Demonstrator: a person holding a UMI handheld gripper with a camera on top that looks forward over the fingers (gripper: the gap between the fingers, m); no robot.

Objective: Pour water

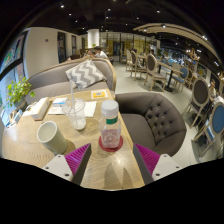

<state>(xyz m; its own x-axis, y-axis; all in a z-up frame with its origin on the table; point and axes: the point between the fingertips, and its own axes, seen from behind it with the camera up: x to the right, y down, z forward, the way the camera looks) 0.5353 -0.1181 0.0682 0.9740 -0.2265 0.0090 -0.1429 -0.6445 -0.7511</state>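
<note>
Bottle (110, 127): clear, white cap, red/green label. Cup (52, 136): pale green. Finger pads (148, 157): magenta. Table (40, 120): light wood. Cushion (85, 73): grey-white chevron. Armchair (160, 115): grey.

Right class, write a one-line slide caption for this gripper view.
Open gripper approaches a capped bottle on a wooden table, with a glass and white cup nearby.

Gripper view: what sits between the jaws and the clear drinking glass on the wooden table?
In the gripper view, a clear plastic bottle with a white cap and label stands on a red coaster, between the open gripper and the clear drinking glass.
</note>
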